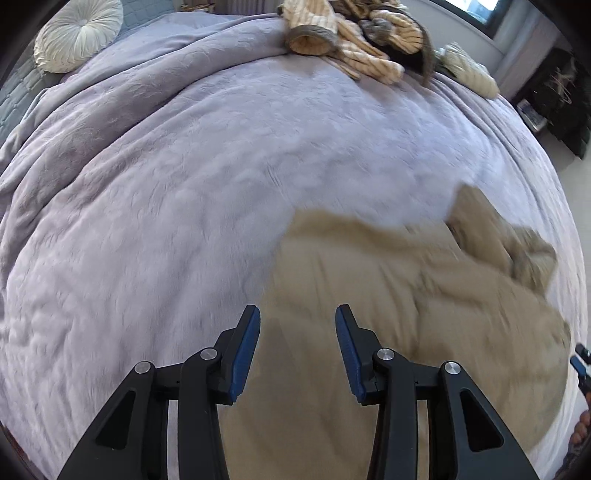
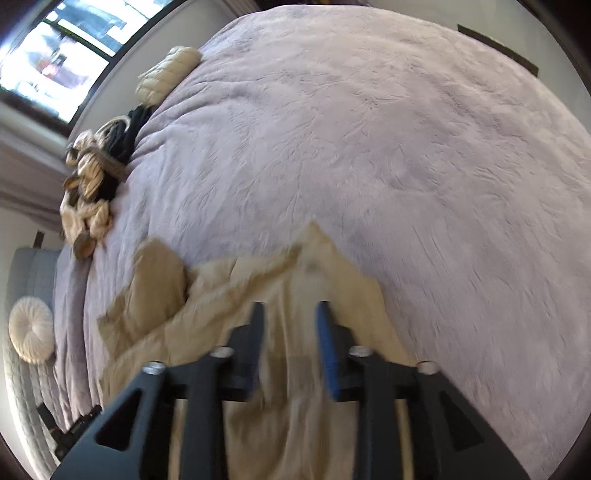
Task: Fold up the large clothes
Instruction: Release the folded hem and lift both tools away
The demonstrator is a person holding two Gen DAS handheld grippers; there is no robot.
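Note:
A large tan garment (image 1: pixel 388 295) lies spread and rumpled on the lilac bedspread (image 1: pixel 203 166). My left gripper (image 1: pixel 297 314) is open and empty, hovering over the garment's left edge. In the right wrist view the same tan garment (image 2: pixel 258 295) lies below my right gripper (image 2: pixel 290 310), whose jaws stand apart with a raised fold of the cloth showing between and beyond them. The frame is blurred, so I cannot tell if the fingers touch the cloth. The right gripper's tip also shows at the left wrist view's right edge (image 1: pixel 581 360).
A pile of striped and dark clothes (image 1: pixel 354 40) lies at the bed's far edge, also in the right wrist view (image 2: pixel 96 173). A folded cream garment (image 2: pixel 166 74) lies by the window side. A round white cushion (image 1: pixel 79 33) sits at the headboard end.

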